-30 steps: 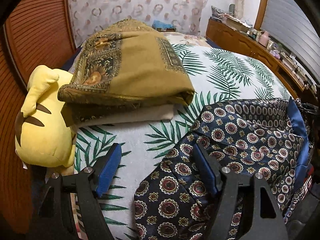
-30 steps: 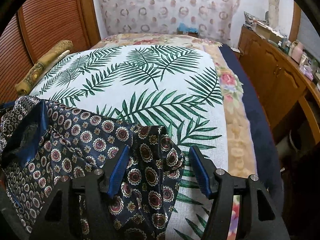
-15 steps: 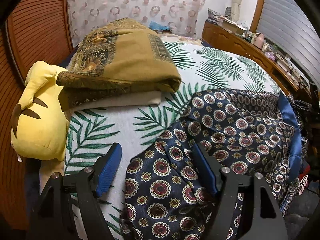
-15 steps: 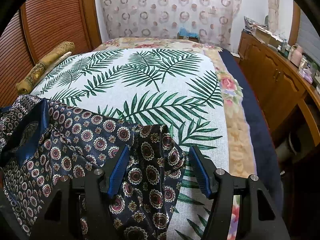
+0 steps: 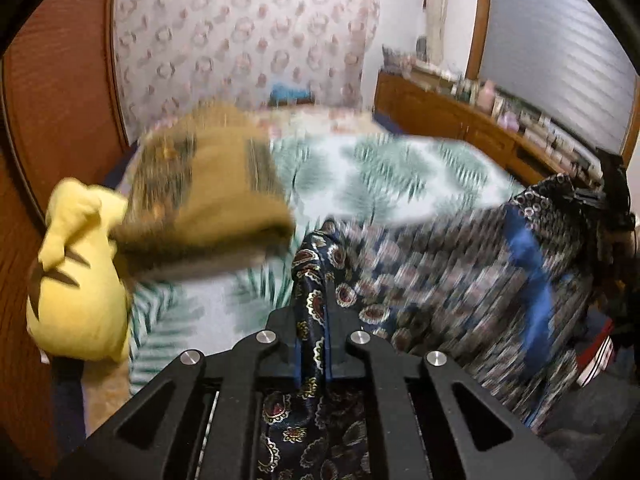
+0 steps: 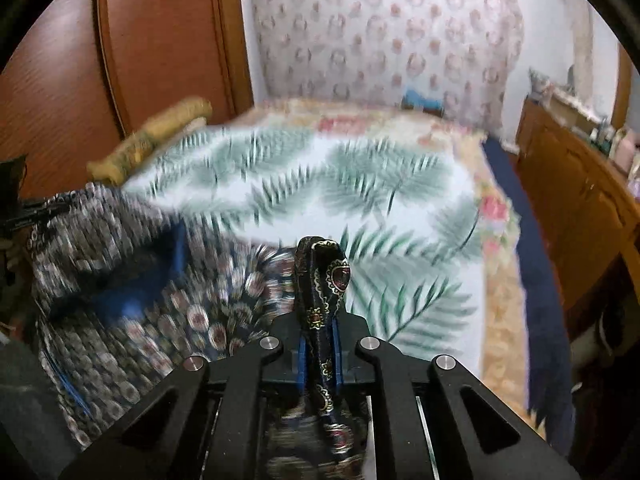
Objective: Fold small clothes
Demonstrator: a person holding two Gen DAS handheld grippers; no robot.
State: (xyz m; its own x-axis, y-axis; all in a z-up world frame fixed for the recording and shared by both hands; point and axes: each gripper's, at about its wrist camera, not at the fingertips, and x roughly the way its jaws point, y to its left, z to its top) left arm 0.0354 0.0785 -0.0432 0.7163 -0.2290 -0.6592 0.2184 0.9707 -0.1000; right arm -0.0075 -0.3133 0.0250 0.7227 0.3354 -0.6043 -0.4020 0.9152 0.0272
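Left gripper [image 5: 311, 344]: jaws have just been closing, blue pads now clamped together on fold of patterned garment [image 5: 440, 280], pointing downward at slant. Right gripper [image 6: 320, 350]: jaws likewise just closed, pinching another fold of same garment, angled downward.

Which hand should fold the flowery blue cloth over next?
Hard call, maybe the left gripper: like the right gripper, it pinches the patterned garment, and most cloth lies on its side.

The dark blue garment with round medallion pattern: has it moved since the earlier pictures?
Yes. The dark blue medallion-patterned garment has been gathered and lifted off the palm-leaf bedsheet; both grippers' jaws have just closed, left gripper and right gripper each pinching a fold.
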